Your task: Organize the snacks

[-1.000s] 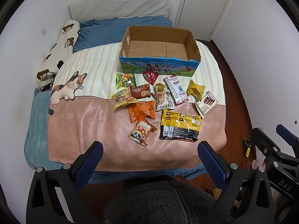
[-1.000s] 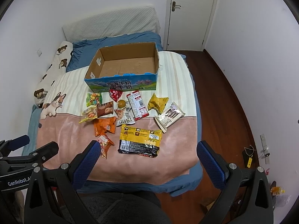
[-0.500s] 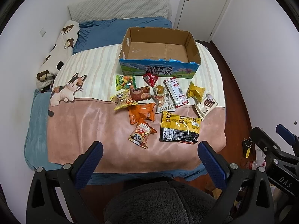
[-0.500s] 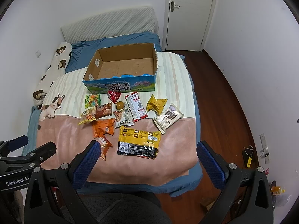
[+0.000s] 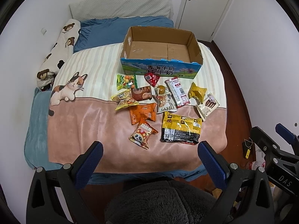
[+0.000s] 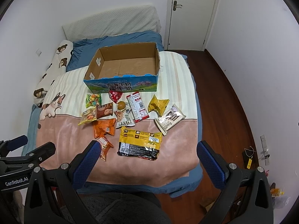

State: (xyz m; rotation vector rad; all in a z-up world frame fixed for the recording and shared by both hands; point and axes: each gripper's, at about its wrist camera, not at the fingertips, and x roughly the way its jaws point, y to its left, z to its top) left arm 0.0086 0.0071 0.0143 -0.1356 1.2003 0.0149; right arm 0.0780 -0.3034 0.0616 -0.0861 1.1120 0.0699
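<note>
An open, empty cardboard box with a blue printed front stands on the bed. Several snack packs lie in front of it: a large yellow-and-black pack, a panda pack, an orange pack, a white wafer pack, a green candy bag. My left gripper is open and empty, above the bed's near edge. My right gripper is open and empty, to the right of it.
The bed has a pink and striped blanket with a cat print. A bear-print pillow lies along the left wall. A door and wooden floor are on the right. A dark fuzzy surface is below the grippers.
Both views have shifted slightly; the bed and snacks sit a little higher and farther in the frames. Nothing on the bed has moved. Both grippers stay open.
</note>
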